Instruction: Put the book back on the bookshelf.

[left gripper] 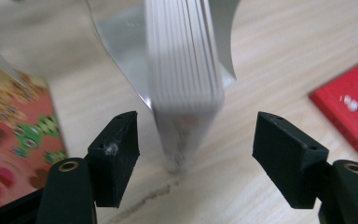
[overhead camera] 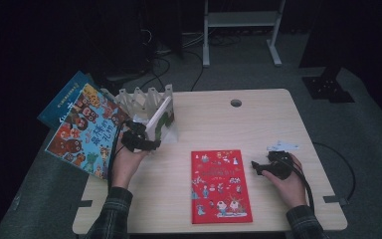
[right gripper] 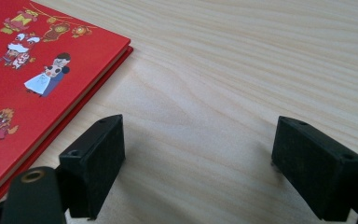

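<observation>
Step in hand, as I read it: shelving picture books into the white slotted book rack (overhead camera: 146, 97) at the table's far left. One white-covered book (left gripper: 186, 79) stands upright in the rack, page edges toward the left gripper (left gripper: 196, 154). It sits between the jaws, nearer the left-hand jaw, but neither pad touches it; there is a clear gap on both sides. Jaws released, standing wide apart. No book is held. In the high view the left gripper (overhead camera: 142, 142) sits just in front of the rack with the book (overhead camera: 158, 115) leaning slightly in its slot.

Right gripper (right gripper: 198, 163): jaws spread wide over bare wooden table (right gripper: 242, 70), nothing between them. The red picture book (right gripper: 32, 79) lies flat just outside its left-hand jaw, corner close but apart. From above, the right gripper (overhead camera: 266, 167) rests beside the red picture book (overhead camera: 220, 185), which lies at the table's middle.

A colourful picture book (overhead camera: 84, 130) and a blue book (overhead camera: 62, 97) under it overhang the table's left edge.

Judgement: the placing looks complete, with the left gripper free to back straight away without nudging the book. Next candidate is probably the red book. Lying flat, it needs one jaw slid under the near edge, or dragging to the table edge first.
</observation>
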Action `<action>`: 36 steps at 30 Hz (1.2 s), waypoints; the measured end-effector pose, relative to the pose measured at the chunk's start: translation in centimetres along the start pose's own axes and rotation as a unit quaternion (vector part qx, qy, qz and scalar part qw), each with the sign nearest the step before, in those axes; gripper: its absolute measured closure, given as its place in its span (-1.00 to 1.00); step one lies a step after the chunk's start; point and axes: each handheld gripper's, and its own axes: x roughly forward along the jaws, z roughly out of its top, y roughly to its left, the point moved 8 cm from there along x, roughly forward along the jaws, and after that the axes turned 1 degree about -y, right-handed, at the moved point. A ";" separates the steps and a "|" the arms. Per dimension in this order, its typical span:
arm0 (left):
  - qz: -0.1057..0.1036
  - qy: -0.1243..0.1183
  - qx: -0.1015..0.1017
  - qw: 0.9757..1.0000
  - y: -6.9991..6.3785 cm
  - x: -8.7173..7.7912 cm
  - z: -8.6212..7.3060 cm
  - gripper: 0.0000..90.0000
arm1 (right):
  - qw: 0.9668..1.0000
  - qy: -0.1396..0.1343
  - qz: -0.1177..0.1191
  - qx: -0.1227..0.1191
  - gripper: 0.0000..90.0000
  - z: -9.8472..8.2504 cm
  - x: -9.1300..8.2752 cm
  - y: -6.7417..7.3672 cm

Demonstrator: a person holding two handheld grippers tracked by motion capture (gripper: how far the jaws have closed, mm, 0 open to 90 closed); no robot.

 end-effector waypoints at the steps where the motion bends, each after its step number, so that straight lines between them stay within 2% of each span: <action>1: -0.001 0.003 0.000 1.000 0.0 0.2 -0.2 -0.28 | 1.000 0.000 0.000 0.000 -0.64 0.0 0.0 0.0; 4: -0.006 0.009 0.002 1.000 -0.1 0.9 -0.8 -0.20 | 1.000 0.000 0.000 0.000 -0.64 0.0 0.0 0.0; 10: -0.036 0.005 -0.007 0.999 -0.8 1.5 -0.5 -0.05 | 1.000 0.000 0.000 0.000 -0.64 0.0 0.0 0.0; 23: -0.053 0.007 0.013 0.998 -3.3 2.6 1.0 -0.07 | 1.000 0.000 0.000 0.000 -0.64 0.0 0.0 0.0; 36: -0.068 0.006 0.015 0.998 -4.8 3.1 1.8 -0.10 | 1.000 0.000 0.000 0.000 -0.64 0.0 0.0 0.0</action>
